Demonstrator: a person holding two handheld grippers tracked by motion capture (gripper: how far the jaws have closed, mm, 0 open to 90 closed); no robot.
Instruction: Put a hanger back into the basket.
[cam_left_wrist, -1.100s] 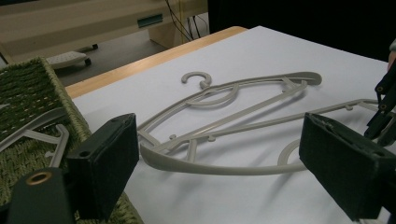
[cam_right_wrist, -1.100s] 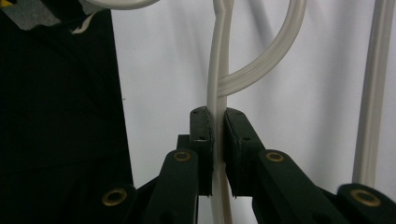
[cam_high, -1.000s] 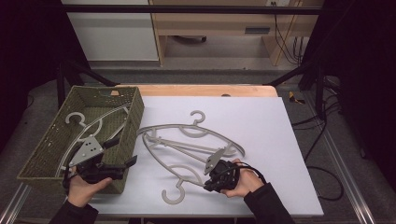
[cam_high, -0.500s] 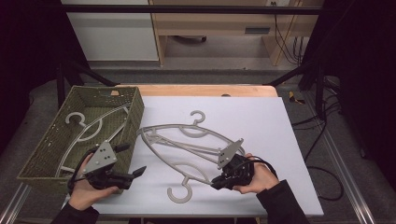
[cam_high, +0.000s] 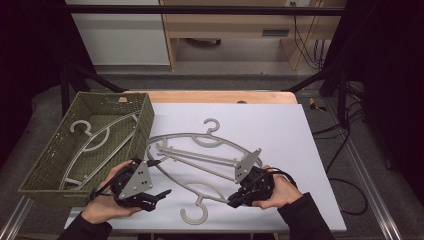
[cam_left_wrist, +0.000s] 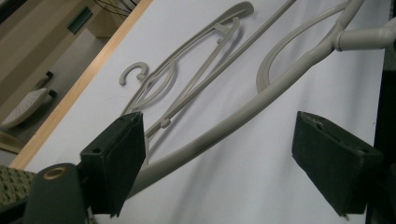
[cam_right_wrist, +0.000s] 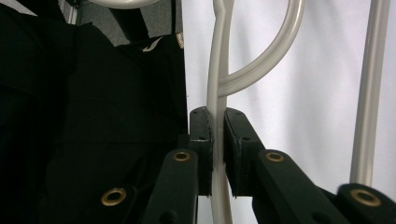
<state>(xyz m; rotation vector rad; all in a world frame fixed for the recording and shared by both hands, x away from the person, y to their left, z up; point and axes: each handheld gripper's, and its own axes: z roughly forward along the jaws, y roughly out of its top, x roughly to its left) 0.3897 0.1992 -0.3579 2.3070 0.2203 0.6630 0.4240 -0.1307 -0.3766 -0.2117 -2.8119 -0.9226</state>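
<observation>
Clamping near hanger (cam_high: 200, 187) by right tongs (cam_high: 235, 202), left tongs (cam_high: 162, 193) agape beside basket (cam_high: 141, 131)

hangers on table: 2 (cam_high: 200, 165) | hangers in basket: 2 (cam_high: 95, 142) | basket: 1 (cam_high: 142, 112)

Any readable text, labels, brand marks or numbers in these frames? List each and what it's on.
None that can be read.
Nearer hanger, held in the shut right claw: plain grey, no marking shows.
Farther hanger on the white table: none.
Green basket and the hanger inside it: no label shows.
Open left claw and its black pads: none.
Dark strip on the wooden furniture behind: too small to tell whether it bears text.
</observation>
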